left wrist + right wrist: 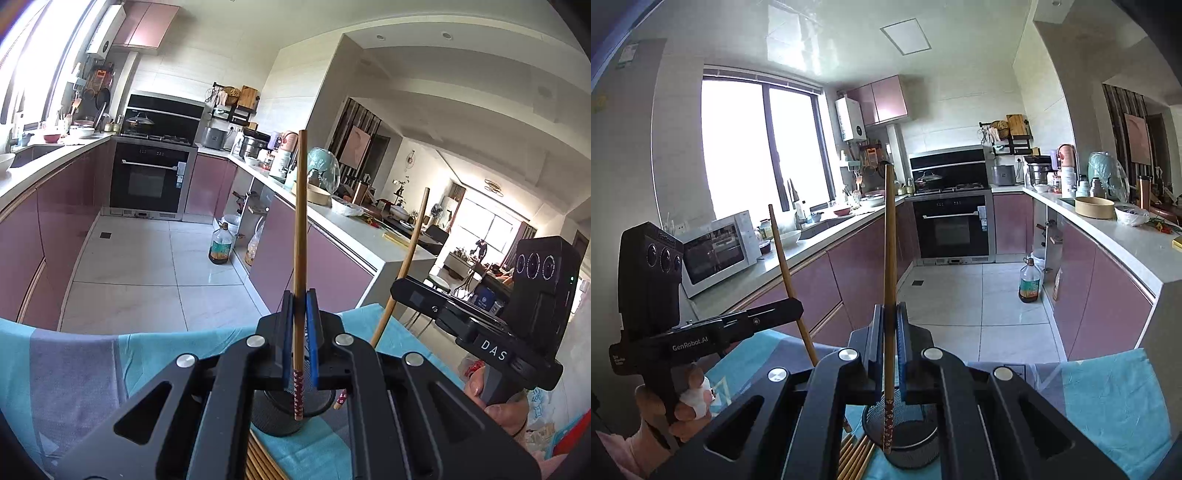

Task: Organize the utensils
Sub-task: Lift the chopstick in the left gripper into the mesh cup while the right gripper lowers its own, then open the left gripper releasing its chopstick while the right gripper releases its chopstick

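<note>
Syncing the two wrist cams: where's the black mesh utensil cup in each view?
Left wrist: black mesh cup at bottom centre, below the left gripper, which is shut on a chopstick.
Right wrist: same cup at bottom centre, below the right gripper, with loose chopsticks lying just left of it.
Shared landmark: the black oven, and.

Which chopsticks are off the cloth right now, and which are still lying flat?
Two are lifted: one upright in the left tool, one in the right tool. The loose bundle lies flat beside the mesh cup.
</note>
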`<state>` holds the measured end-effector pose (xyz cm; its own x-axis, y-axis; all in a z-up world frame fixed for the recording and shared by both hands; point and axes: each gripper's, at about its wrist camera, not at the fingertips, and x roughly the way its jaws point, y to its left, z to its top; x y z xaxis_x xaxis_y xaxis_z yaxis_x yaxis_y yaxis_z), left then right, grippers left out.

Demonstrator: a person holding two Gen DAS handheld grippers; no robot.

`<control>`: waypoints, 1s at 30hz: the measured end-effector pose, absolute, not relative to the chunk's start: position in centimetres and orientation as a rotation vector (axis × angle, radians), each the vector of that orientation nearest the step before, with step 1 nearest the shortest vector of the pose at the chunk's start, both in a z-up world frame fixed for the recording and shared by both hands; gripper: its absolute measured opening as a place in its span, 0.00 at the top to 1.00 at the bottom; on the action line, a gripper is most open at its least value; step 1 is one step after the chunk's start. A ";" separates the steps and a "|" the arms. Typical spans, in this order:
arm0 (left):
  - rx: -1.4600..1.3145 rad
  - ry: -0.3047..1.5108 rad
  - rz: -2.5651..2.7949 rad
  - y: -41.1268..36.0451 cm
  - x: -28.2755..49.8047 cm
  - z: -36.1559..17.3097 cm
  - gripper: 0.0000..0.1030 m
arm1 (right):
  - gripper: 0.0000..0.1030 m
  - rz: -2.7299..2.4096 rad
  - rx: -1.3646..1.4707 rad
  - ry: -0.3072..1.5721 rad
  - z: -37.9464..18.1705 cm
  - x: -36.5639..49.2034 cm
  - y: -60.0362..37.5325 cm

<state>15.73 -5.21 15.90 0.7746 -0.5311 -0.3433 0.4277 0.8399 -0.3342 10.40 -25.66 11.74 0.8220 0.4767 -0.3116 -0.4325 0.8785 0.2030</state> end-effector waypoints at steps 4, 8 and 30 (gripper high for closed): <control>-0.229 0.460 -0.519 -6.9 17.4 15.5 0.93 | 0.95 0.471 0.136 0.380 11.0 12.7 -25.9; -0.181 0.504 -0.501 -8.8 18.5 13.7 0.93 | 0.95 0.466 0.115 0.441 8.9 14.5 -24.9; -0.101 0.643 -0.476 -11.4 23.8 4.4 0.85 | 0.86 0.436 0.080 0.694 2.9 17.7 -22.2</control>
